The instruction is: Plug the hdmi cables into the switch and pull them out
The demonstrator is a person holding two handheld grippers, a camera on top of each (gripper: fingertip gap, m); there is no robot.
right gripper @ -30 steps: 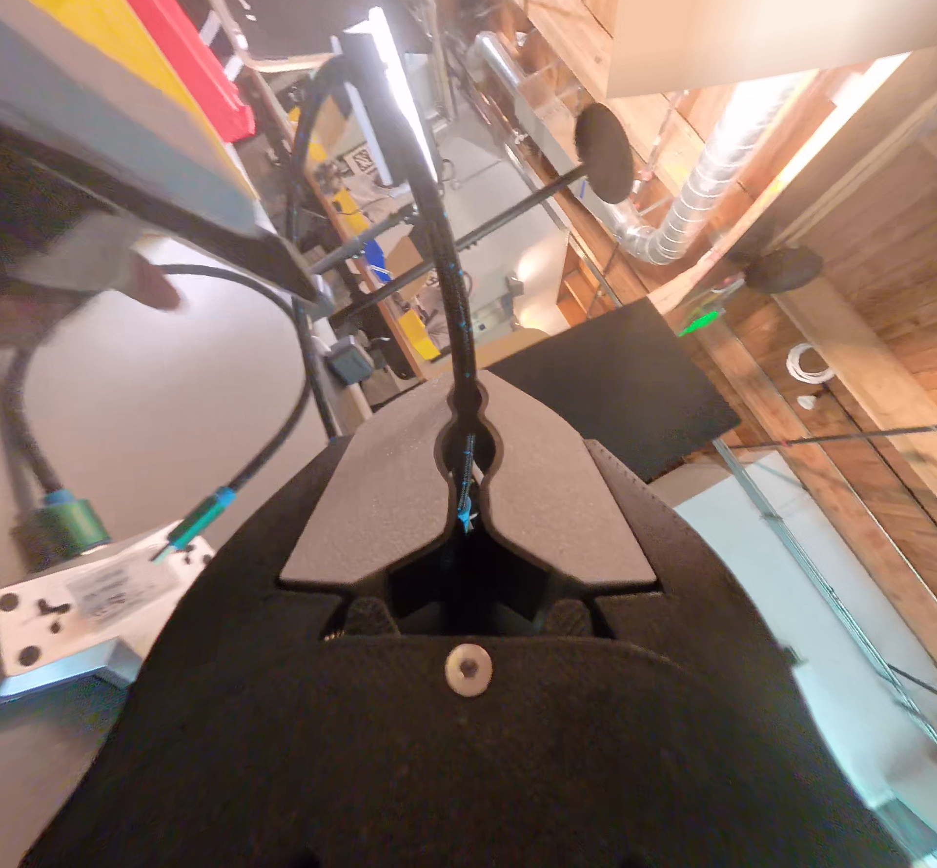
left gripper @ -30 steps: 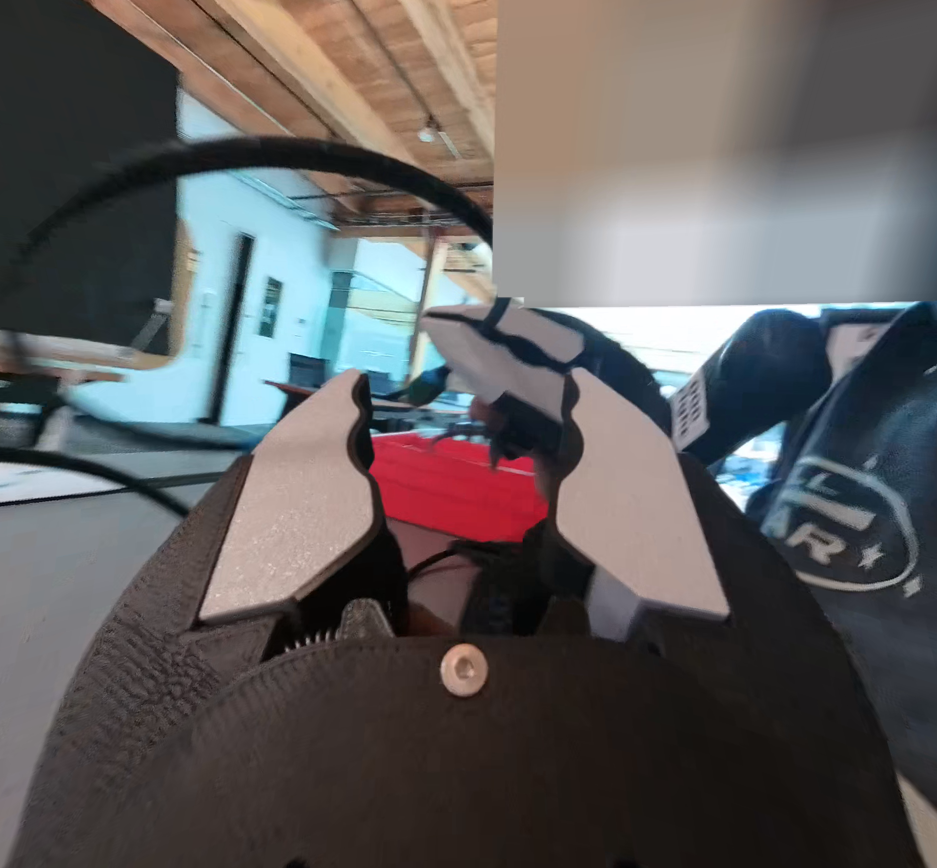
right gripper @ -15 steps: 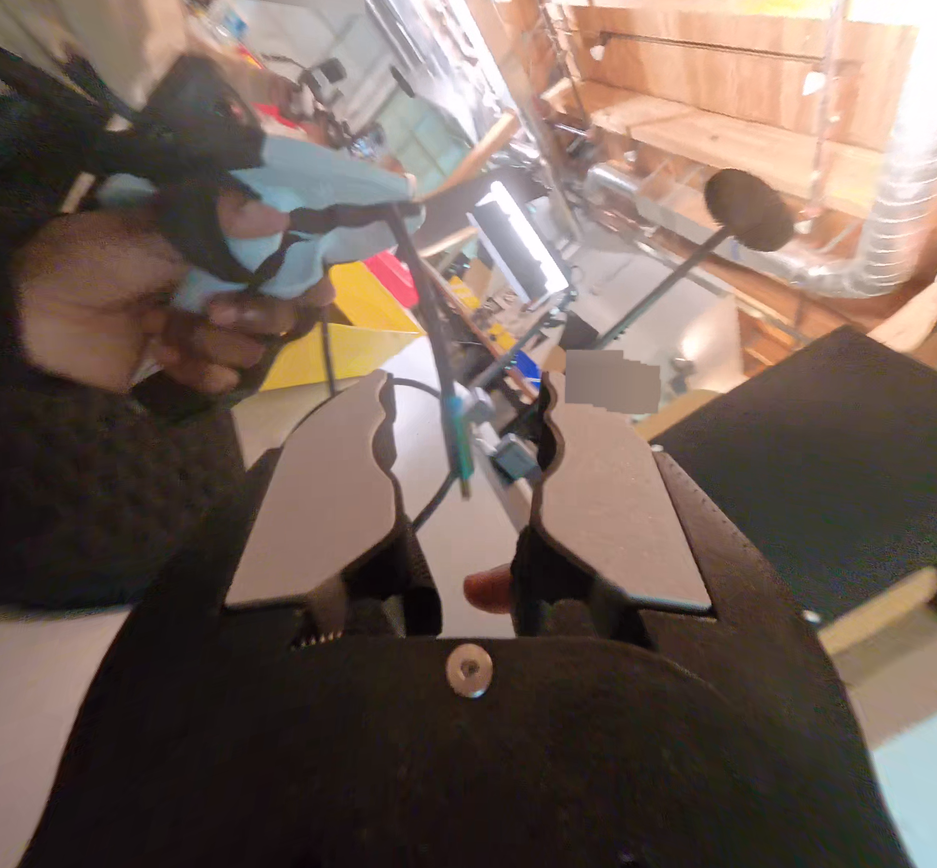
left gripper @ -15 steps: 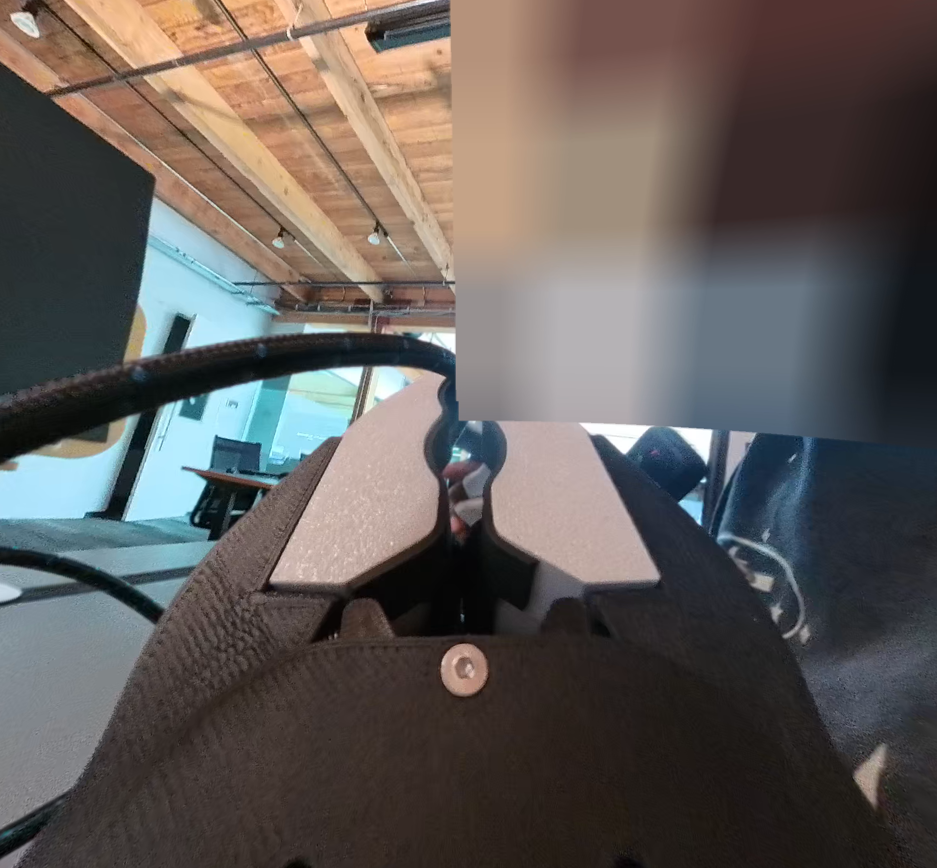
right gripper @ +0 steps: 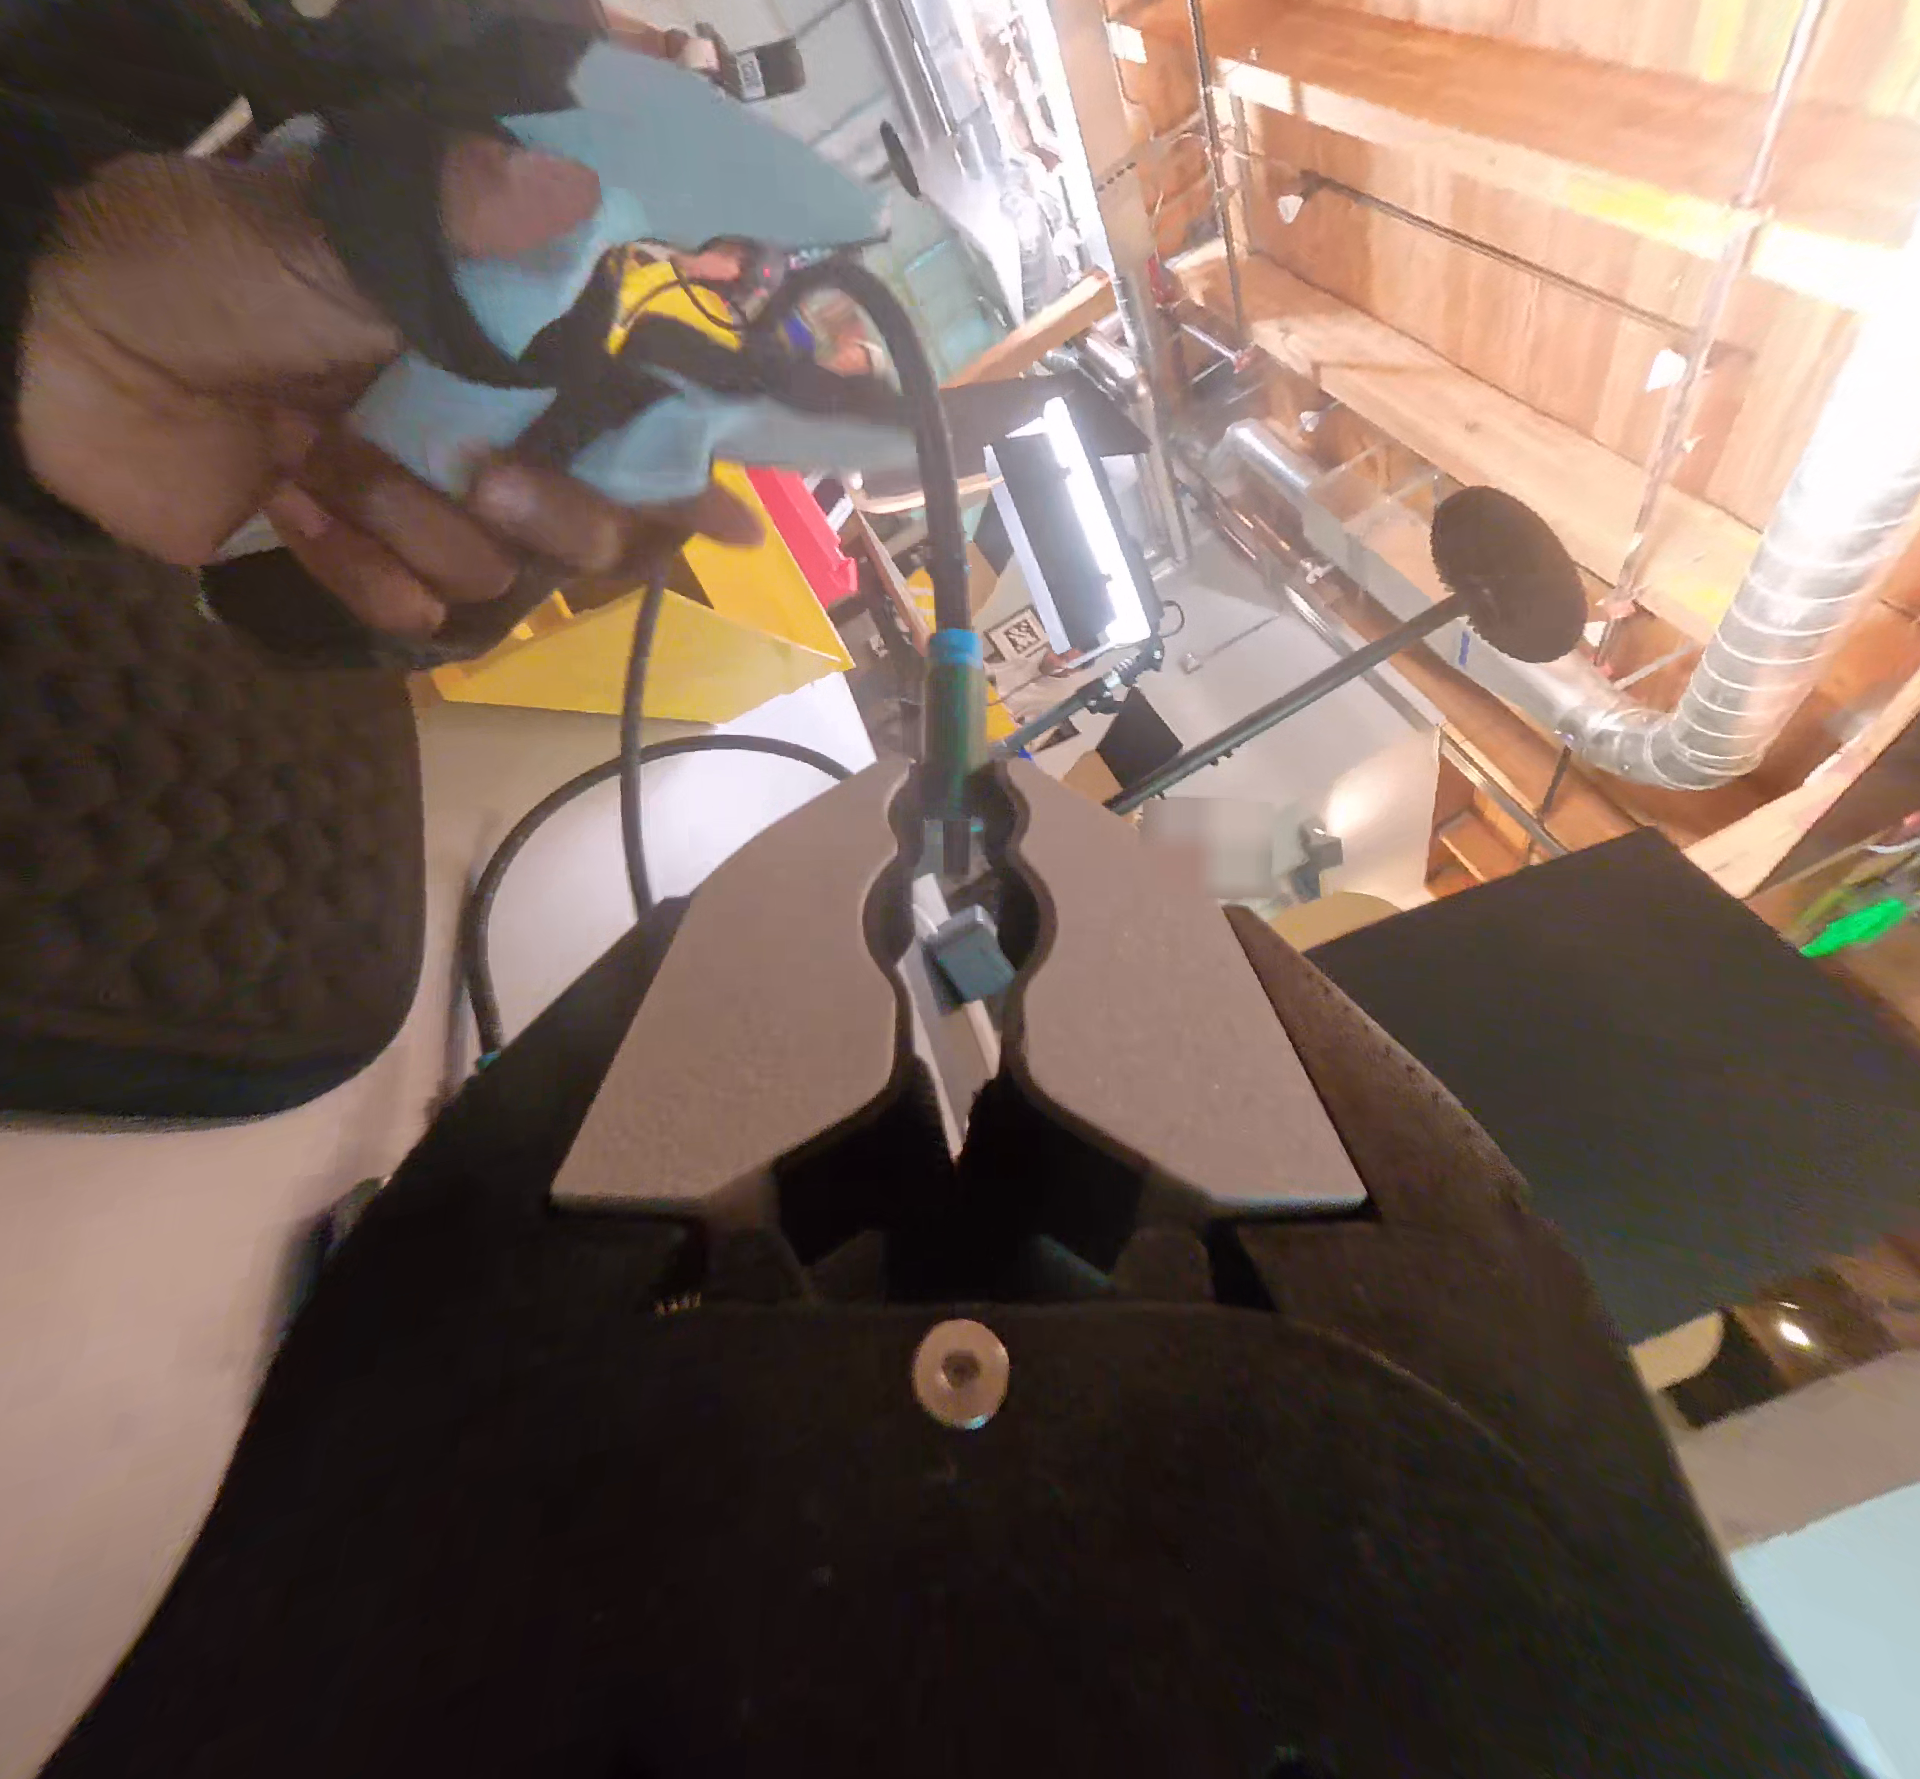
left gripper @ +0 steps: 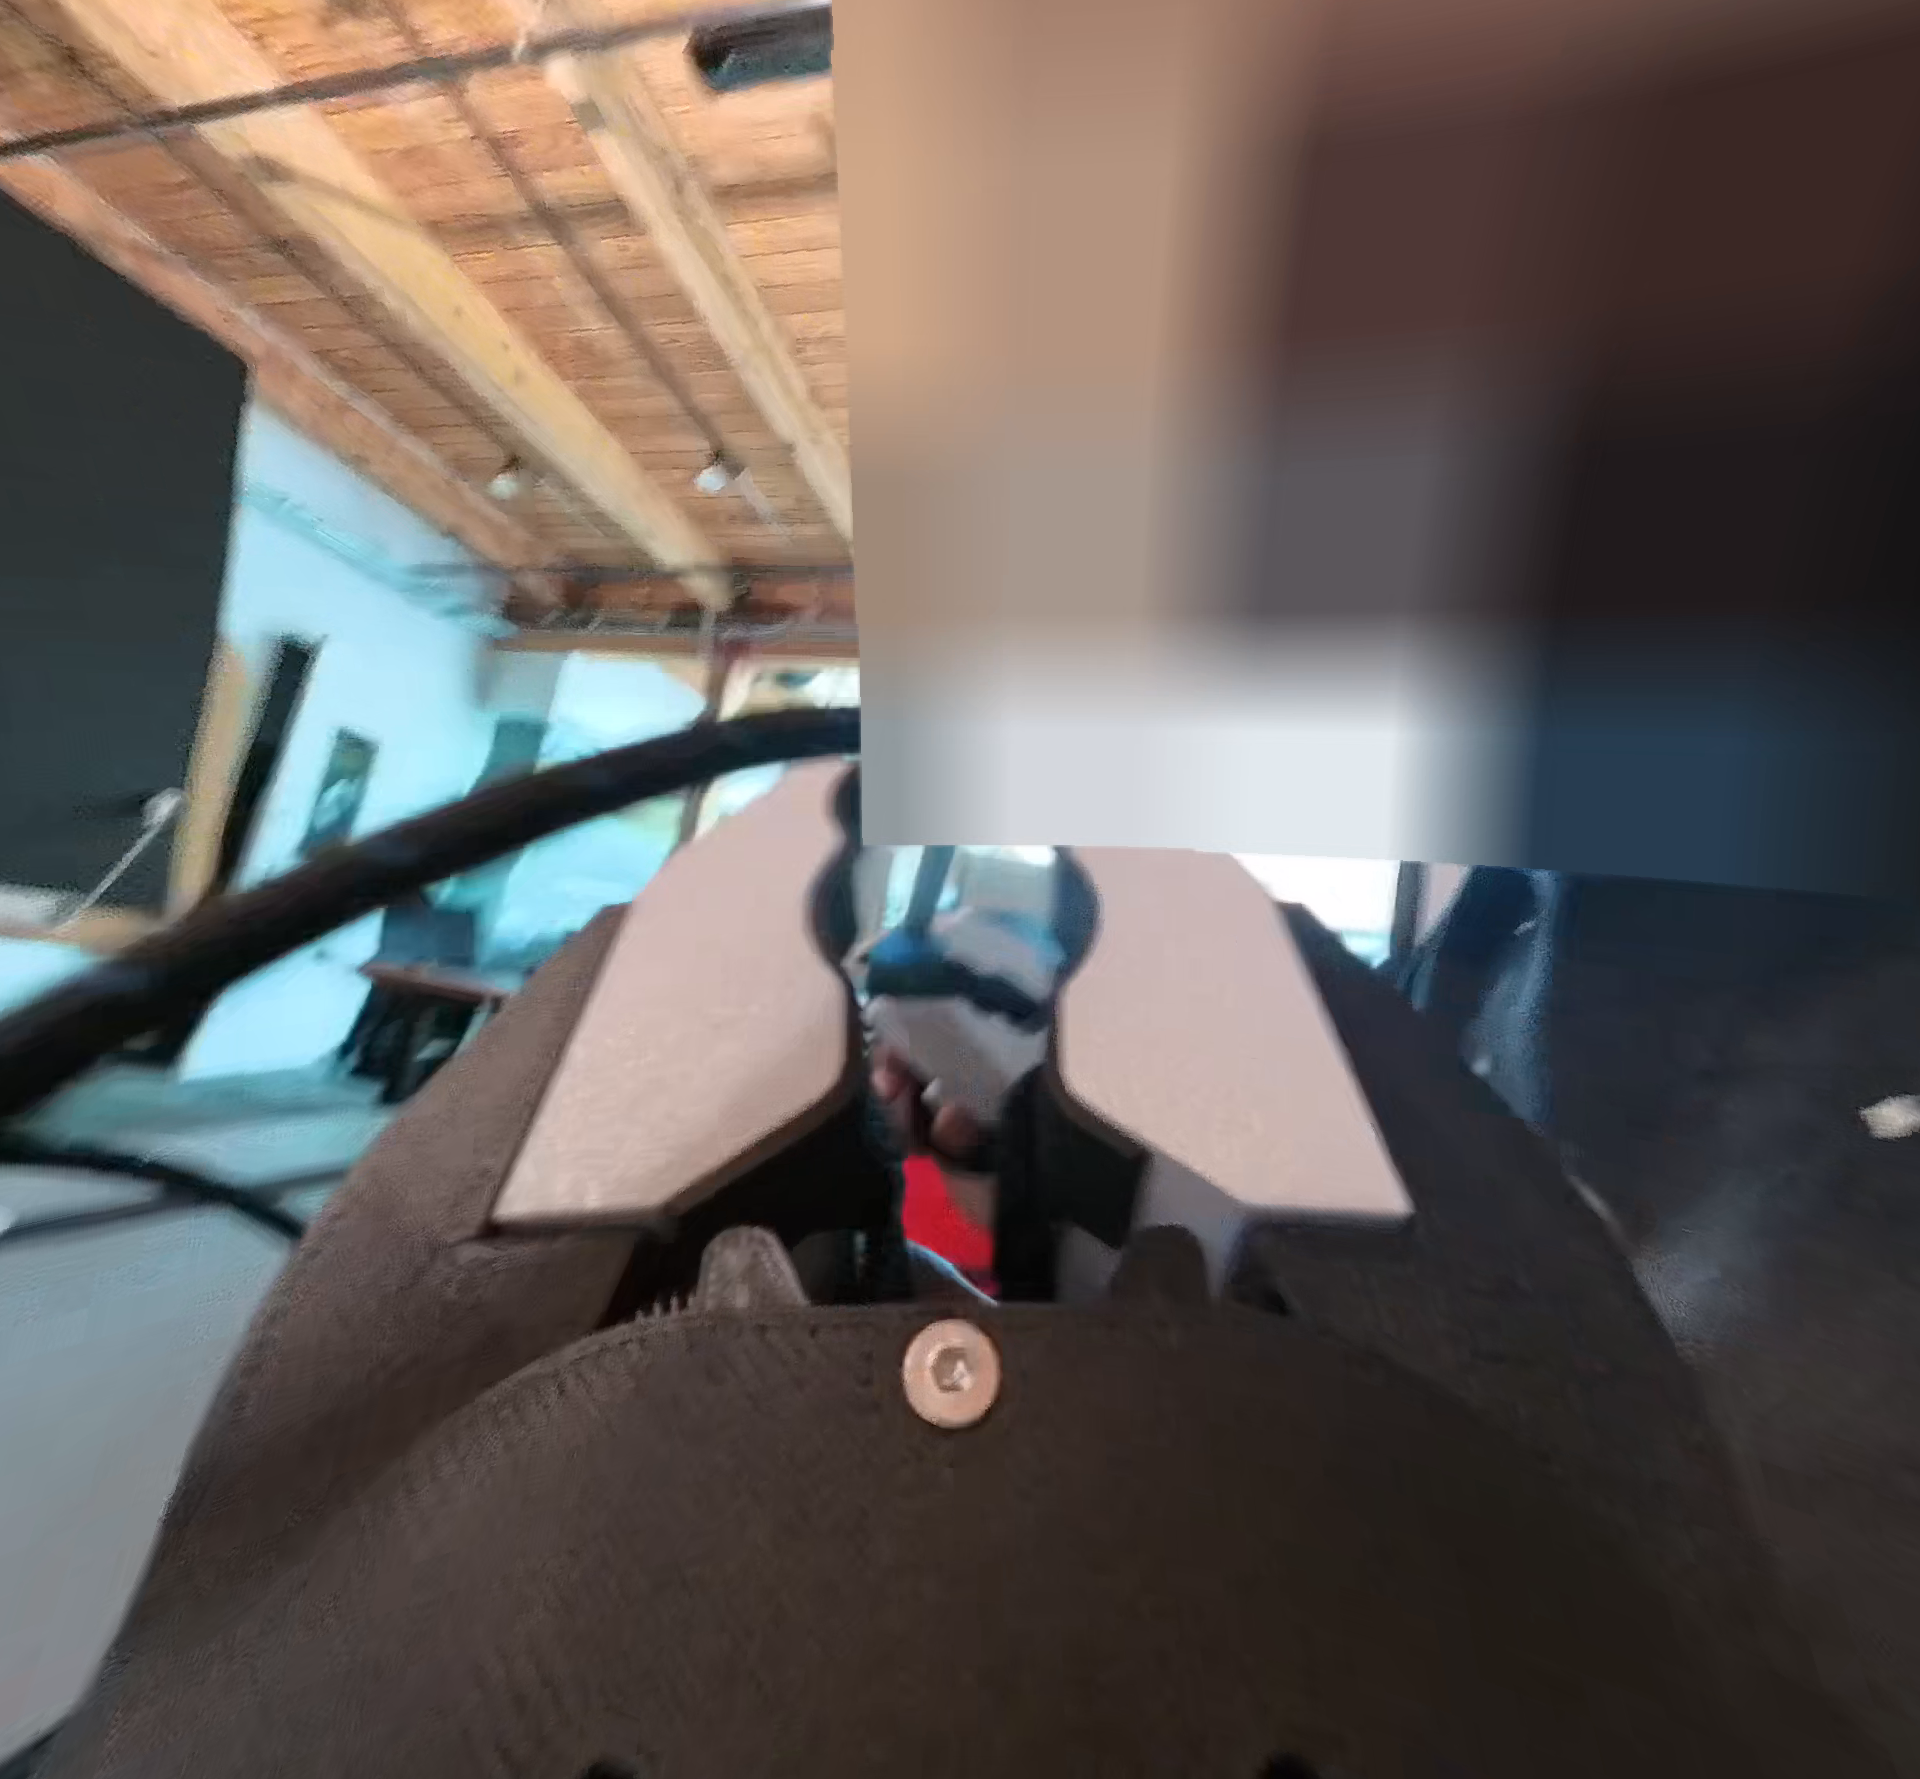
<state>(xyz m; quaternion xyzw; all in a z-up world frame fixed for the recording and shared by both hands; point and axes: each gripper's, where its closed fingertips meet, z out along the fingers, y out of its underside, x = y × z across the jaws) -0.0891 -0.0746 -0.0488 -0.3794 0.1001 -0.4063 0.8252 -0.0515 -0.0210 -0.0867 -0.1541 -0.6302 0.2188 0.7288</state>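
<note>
My right gripper (right gripper: 956, 784) is shut on the green HDMI plug (right gripper: 951, 721), which stands between its fingertips. The plug's black cable (right gripper: 925, 420) curves up and left between the pale blue fingers of my left gripper (right gripper: 873, 337), held by a hand (right gripper: 208, 379). In the left wrist view, my left gripper (left gripper: 951, 882) is open with a modest gap. The thick black cable (left gripper: 468, 846) arcs in from the left to its fingertips, partly behind a blurred patch. The right gripper (left gripper: 956, 991) shows through the gap. The switch is not in view.
A second black cable (right gripper: 499, 856) loops on the pale table (right gripper: 208, 1262). Yellow (right gripper: 707, 649) and red (right gripper: 810, 524) bins, a light panel (right gripper: 1070, 534) and a black board (right gripper: 1621, 1054) lie beyond. A person's dark clothing (left gripper: 1662, 1106) fills the right of the left wrist view.
My right gripper has closed on the green plug, which hung loose between its open fingers before. My left gripper, shut on the cable half a second ago, has opened.
</note>
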